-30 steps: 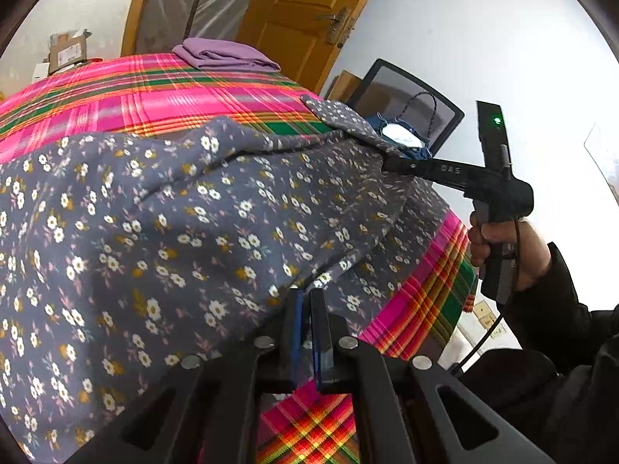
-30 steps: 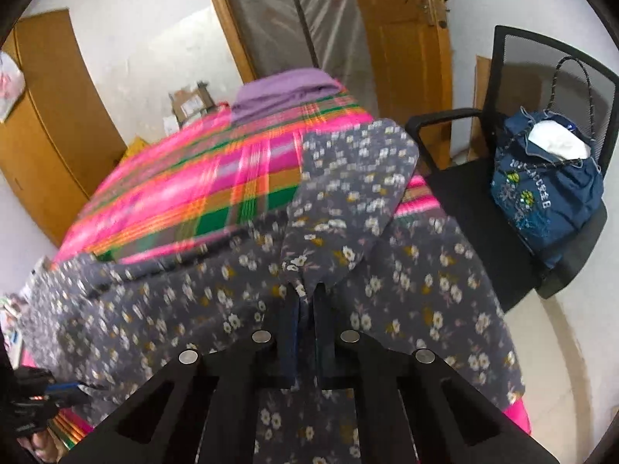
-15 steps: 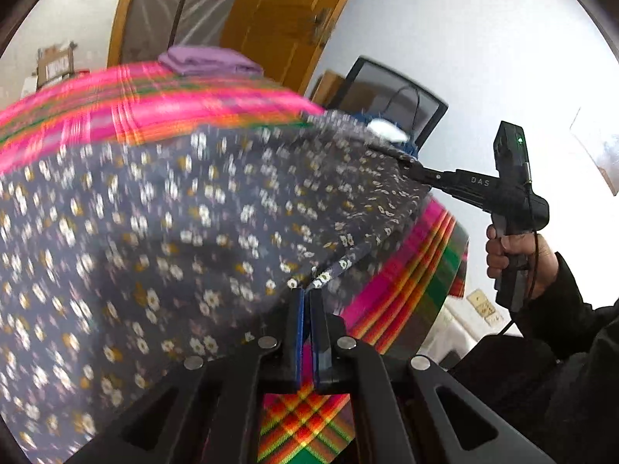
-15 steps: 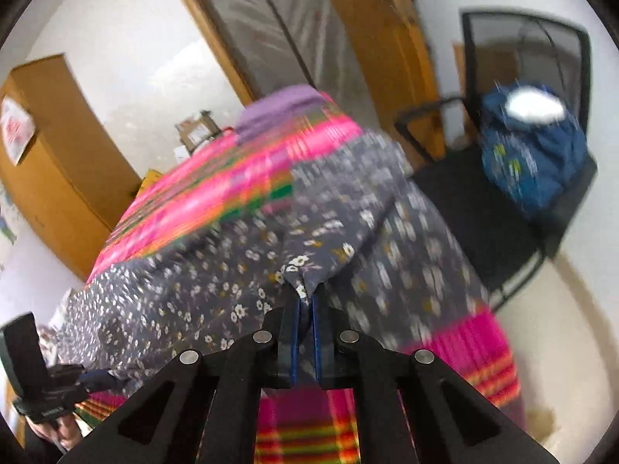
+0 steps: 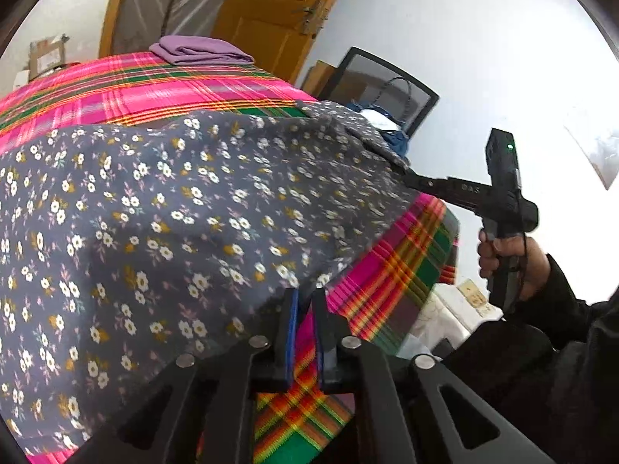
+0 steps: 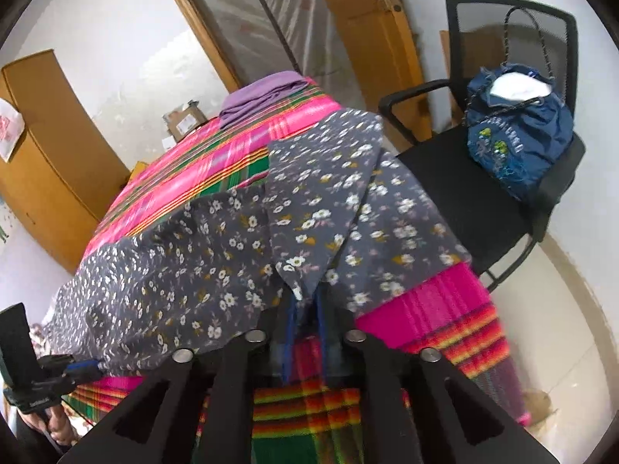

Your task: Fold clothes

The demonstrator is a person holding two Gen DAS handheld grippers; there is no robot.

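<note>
A grey garment with small white and yellow flowers [image 5: 174,212] lies spread over a table with a pink, green and orange plaid cloth [image 5: 154,89]. My left gripper [image 5: 303,297] is shut on the garment's near edge. My right gripper [image 6: 305,297] is shut on another part of that edge [image 6: 298,270]; it also shows in the left wrist view [image 5: 402,172], clamped on the garment's far right corner. One sleeve [image 6: 329,162] lies folded over the body. The left gripper shows in the right wrist view [image 6: 91,367] at the lower left, holding the garment's corner.
A folded purple cloth [image 5: 201,50] sits at the table's far end. A black mesh chair [image 6: 503,193] with a blue bag [image 6: 518,143] stands right of the table. A wooden door [image 5: 278,11] and a wooden cabinet [image 6: 50,162] are behind.
Both grippers have pulled the garment's edge toward the table's near side, so more plaid cloth shows beyond it. The garment lies flatter than a second ago.
</note>
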